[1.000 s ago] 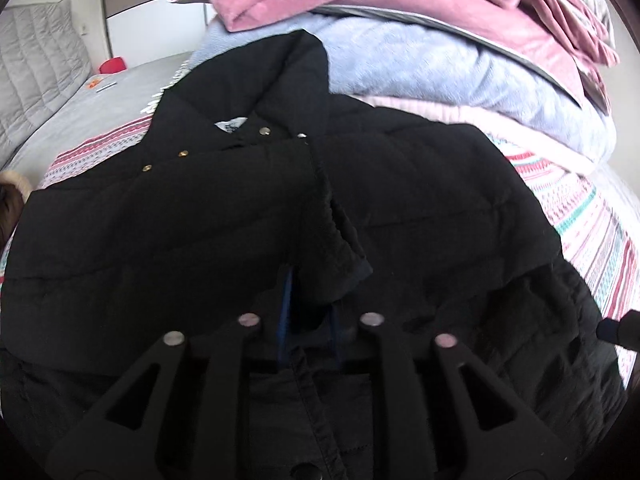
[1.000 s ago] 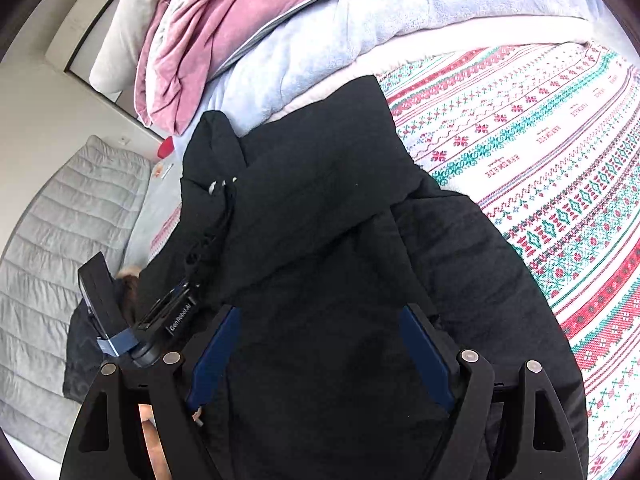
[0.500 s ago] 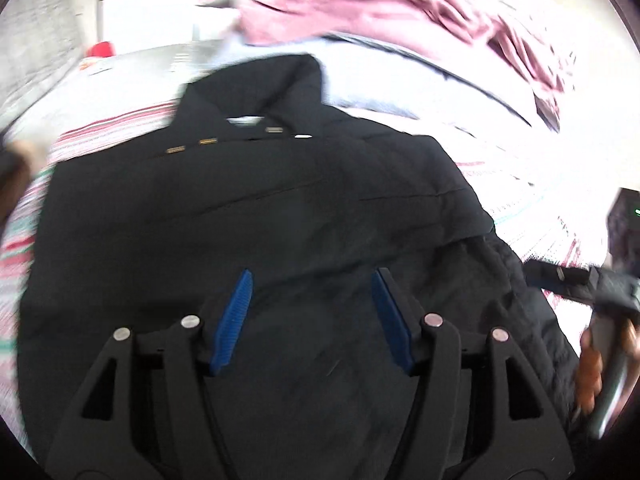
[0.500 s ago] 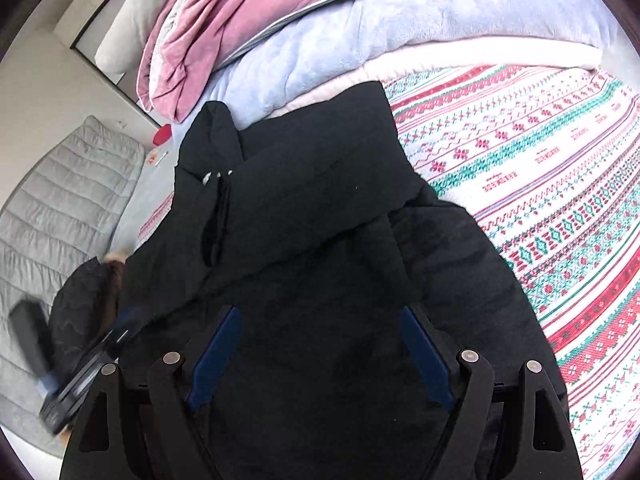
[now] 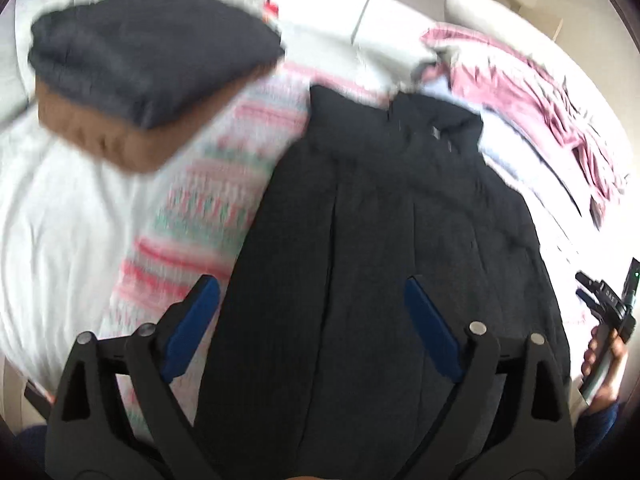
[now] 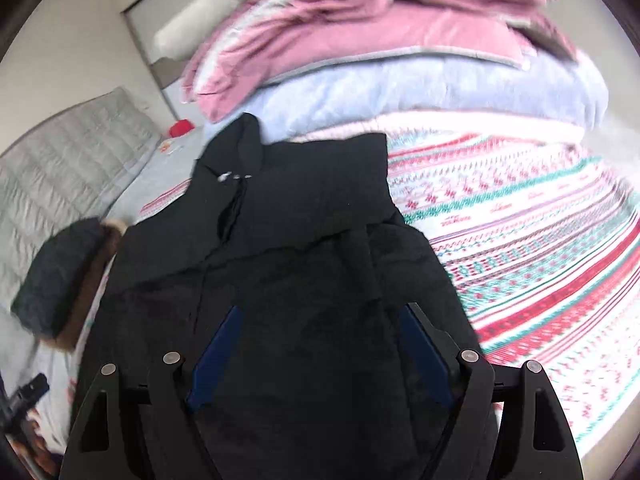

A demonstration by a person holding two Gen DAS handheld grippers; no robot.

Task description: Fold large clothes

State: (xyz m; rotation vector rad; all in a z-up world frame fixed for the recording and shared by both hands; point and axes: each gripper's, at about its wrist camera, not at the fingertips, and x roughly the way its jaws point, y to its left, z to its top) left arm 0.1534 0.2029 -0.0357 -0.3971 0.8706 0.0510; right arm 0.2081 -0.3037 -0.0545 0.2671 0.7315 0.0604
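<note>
Black coat (image 5: 400,216) lies flat on the patterned bedspread (image 6: 520,240), both sides already turned in over the middle, so it reads as one long narrow panel; collar (image 6: 244,148) at the far end toward the pile of bedding (image 6: 360,52), hem at my end, running under both tongs and out of frame

Left tongs (image 5: 312,320): spread wide, blue pads well apart, nothing between them; they hang over the coat's left edge, left pad over bedspread, right pad over cloth. Right tongs (image 6: 320,344): likewise wide apart and holding nothing; both pads over the black cloth, near the right edge

Relation that matters: long axis of the coat runs straight away from me, collar far, hem near; my judgement is that the next fold goes end to end along that axis, so each tongs wants one corner of an end; the hem is the nearer end to both, left tongs nearer the left edge, right tongs nearer the right

Hard to make out: hem corners cut off by the bottom of both views; left view badly blurred, seams and collar snaps smeared; black on black hides where the folded-in layers overlap; cannot tell how thick the stack is at the hem. Folded dark garment with a brown layer beneath (image 5: 148,64) sits well apart to the left, on the bed
</note>
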